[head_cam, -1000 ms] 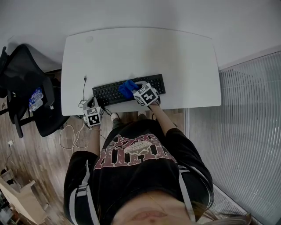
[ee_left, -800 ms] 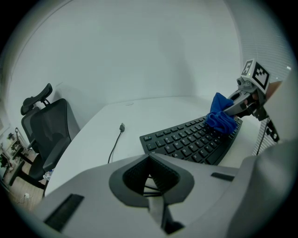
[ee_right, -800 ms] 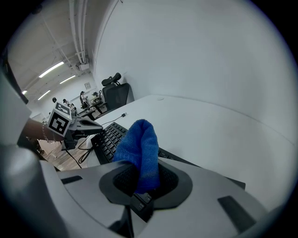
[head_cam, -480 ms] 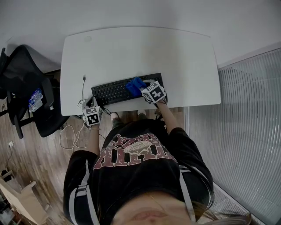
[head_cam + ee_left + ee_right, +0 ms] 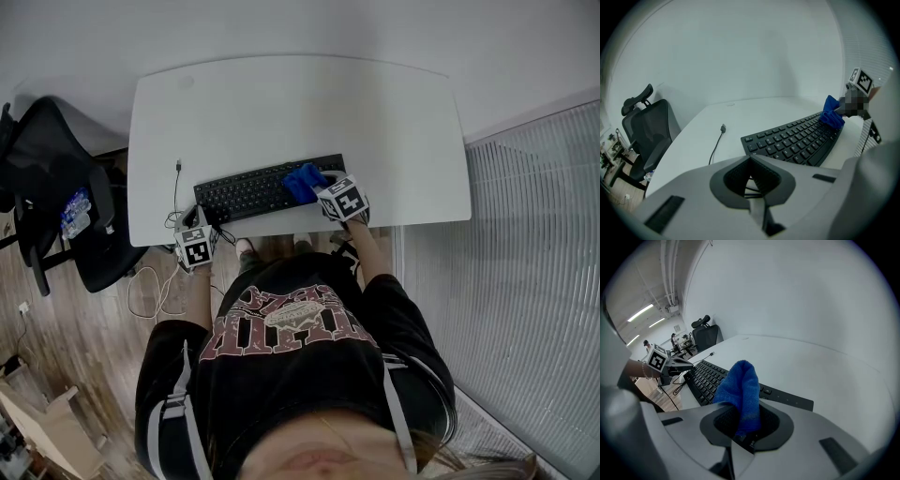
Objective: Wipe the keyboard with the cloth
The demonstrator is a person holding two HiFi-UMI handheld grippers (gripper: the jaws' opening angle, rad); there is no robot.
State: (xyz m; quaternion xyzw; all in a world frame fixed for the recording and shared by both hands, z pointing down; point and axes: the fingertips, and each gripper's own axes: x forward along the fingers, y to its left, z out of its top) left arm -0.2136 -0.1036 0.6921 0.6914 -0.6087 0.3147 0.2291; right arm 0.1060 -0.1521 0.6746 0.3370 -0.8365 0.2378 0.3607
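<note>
A black keyboard (image 5: 253,192) lies along the front edge of the white table (image 5: 300,103). My right gripper (image 5: 323,190) is shut on a blue cloth (image 5: 302,181), which presses on the keyboard's right part. In the right gripper view the cloth (image 5: 740,390) sticks up out of the jaws (image 5: 744,427), over the keyboard (image 5: 705,378). My left gripper (image 5: 199,225) rests at the keyboard's left end by the table edge. Its jaws (image 5: 750,158) meet at the tips, and I see nothing held between them. The left gripper view shows the keyboard (image 5: 797,140) and the cloth (image 5: 832,117) at its far end.
A thin cable with a plug (image 5: 178,183) lies on the table left of the keyboard, and more cable (image 5: 155,286) hangs off the edge. A black office chair (image 5: 56,187) stands at the left. A ribbed glass partition (image 5: 534,262) runs along the right.
My right gripper has slid the blue cloth rightward along the keyboard, from its middle toward its right end. The left gripper has stayed put.
</note>
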